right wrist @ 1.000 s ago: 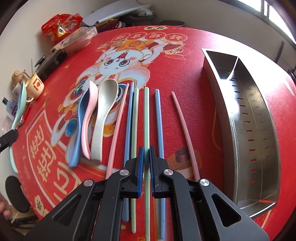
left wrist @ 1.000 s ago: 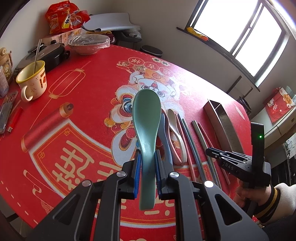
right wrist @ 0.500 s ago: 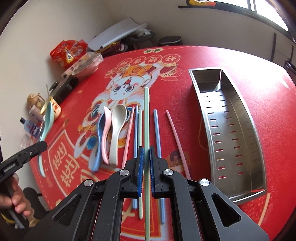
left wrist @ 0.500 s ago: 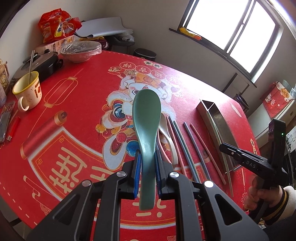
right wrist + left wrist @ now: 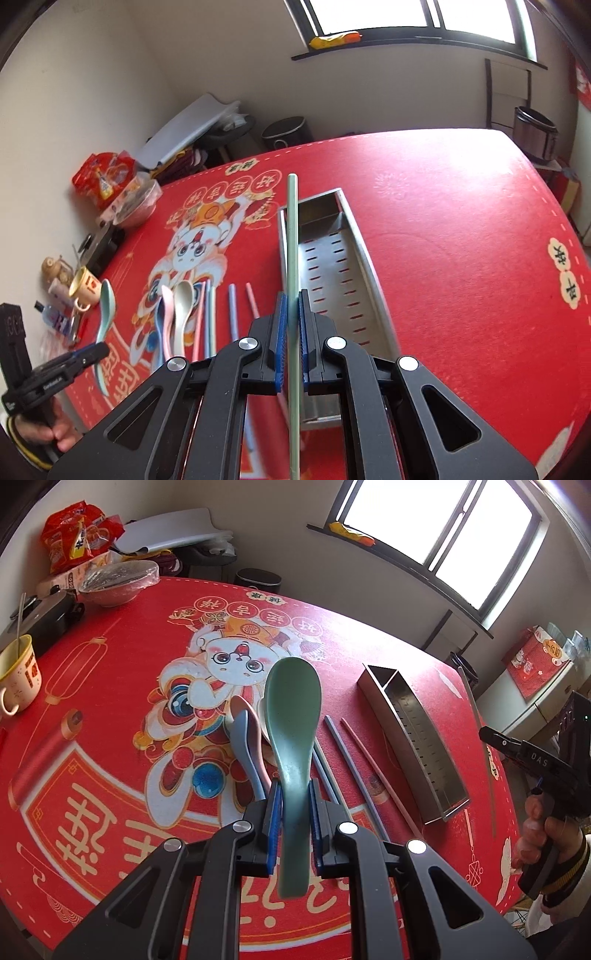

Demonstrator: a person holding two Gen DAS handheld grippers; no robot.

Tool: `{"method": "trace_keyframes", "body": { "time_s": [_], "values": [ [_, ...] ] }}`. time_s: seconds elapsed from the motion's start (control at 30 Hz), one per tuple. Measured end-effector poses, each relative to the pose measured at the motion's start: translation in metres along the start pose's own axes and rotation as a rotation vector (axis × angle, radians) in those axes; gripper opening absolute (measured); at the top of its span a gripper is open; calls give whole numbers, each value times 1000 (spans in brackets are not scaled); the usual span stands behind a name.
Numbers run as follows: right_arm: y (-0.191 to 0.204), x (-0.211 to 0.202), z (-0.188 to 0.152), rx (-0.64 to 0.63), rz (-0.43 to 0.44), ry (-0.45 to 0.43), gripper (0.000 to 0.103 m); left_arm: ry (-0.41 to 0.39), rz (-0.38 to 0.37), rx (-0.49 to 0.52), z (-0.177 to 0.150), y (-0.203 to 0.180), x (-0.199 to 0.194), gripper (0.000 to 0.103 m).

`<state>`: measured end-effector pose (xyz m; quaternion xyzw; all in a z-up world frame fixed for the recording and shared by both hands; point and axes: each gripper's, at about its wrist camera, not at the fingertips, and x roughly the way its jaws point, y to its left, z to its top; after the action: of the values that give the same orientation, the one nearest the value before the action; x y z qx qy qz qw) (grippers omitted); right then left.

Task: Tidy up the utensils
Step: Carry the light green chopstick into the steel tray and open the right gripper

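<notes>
Above the steel tray [image 5: 365,258], the right gripper [image 5: 291,328] is pinching a green chopstick [image 5: 292,240] lengthwise for dropping in, while the left gripper [image 5: 293,823] is clamping the green spoon [image 5: 293,716], awaiting its turn.

Spoons [image 5: 183,306]: four. Chopsticks [image 5: 232,314]: six. Steel tray [image 5: 365,258]: one.

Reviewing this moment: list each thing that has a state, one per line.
left gripper: shut on green spoon, lifted.
right gripper: shut on green chopstick, held above the tray.
steel tray: empty.
mug: upright.
bowl: film-covered.
</notes>
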<state>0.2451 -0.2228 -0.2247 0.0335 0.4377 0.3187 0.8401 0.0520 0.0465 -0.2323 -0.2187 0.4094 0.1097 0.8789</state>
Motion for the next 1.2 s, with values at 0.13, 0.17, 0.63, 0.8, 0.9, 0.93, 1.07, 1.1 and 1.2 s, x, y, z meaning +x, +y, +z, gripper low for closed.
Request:
{"method": "trace_keyframes", "body": {
  "time_s": [0.13, 0.17, 0.63, 0.8, 0.9, 0.93, 1.07, 1.1, 1.2],
  "values": [
    [-13, 8, 15, -29, -33, -2, 6, 5, -4, -5, -2, -5, 6, 14],
    [-13, 12, 19, -44, -38, -1, 6, 4, -2, -10, -2, -5, 7, 14],
    [6, 115, 30, -301, -140, 188, 6, -11, 43, -129, -16, 3, 8, 14],
    [0, 123, 20, -309, -176, 241, 6, -15, 54, -144, -20, 4, 6, 14],
    [-2, 123, 16, -307, -185, 249, 6, -16, 54, -144, -18, 2, 7, 14],
    [-2, 123, 14, -303, -187, 249, 6, -16, 52, -140, -18, 0, 7, 14],
    [-6, 122, 12, -278, -199, 249, 6, -14, 40, -117, -15, -10, 8, 14],
    [-7, 122, 12, -274, -203, 247, 6, -13, 37, -111, -14, -12, 9, 14],
    [-10, 120, 13, -259, -214, 241, 6, -9, 33, -98, -13, -17, 9, 14]
  ]
}}
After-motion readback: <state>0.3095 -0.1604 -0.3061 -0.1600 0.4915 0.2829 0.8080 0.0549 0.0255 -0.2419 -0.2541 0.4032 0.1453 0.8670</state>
